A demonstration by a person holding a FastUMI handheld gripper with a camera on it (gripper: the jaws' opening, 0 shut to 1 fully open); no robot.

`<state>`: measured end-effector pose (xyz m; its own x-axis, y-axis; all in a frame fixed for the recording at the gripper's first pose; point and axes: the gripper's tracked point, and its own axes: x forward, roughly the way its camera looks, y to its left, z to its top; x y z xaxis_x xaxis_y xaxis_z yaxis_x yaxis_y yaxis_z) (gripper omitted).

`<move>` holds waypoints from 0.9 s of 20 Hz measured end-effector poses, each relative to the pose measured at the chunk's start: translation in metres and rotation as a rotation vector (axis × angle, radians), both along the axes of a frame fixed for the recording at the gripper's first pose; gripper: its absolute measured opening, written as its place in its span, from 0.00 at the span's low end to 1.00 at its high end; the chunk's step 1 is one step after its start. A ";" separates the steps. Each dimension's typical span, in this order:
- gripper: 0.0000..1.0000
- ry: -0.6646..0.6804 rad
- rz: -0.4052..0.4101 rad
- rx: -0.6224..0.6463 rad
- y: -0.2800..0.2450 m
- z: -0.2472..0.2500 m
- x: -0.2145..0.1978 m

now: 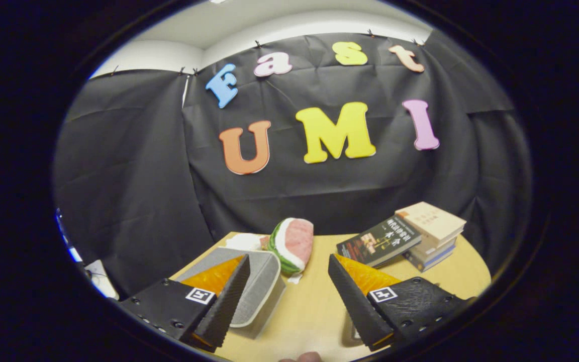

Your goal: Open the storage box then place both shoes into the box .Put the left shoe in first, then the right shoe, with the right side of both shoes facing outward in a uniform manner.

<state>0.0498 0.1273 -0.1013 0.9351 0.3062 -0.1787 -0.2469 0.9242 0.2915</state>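
My gripper (288, 269) is open, its two fingers spread wide above the wooden table (314, 306) with nothing between them. A grey storage box (259, 286) with a white rim sits just ahead of the left finger, partly hidden by it; its lid looks closed. I cannot make out any shoes from this angle.
A plush watermelon slice (292, 244) lies beyond the box, near the table's far edge. A white object (243, 242) sits to its left. A stack of books (432, 234) with a dark book (379, 241) leaning on it stands beyond the right finger. Black cloth walls surround the table.
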 end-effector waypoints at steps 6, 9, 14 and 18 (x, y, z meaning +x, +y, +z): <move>0.95 0.167 0.110 0.095 0.057 -0.073 0.021; 0.96 0.199 0.137 0.133 0.075 -0.089 0.029; 0.95 0.253 0.171 0.233 0.091 -0.112 0.031; 0.96 0.297 0.201 0.356 0.101 -0.121 0.028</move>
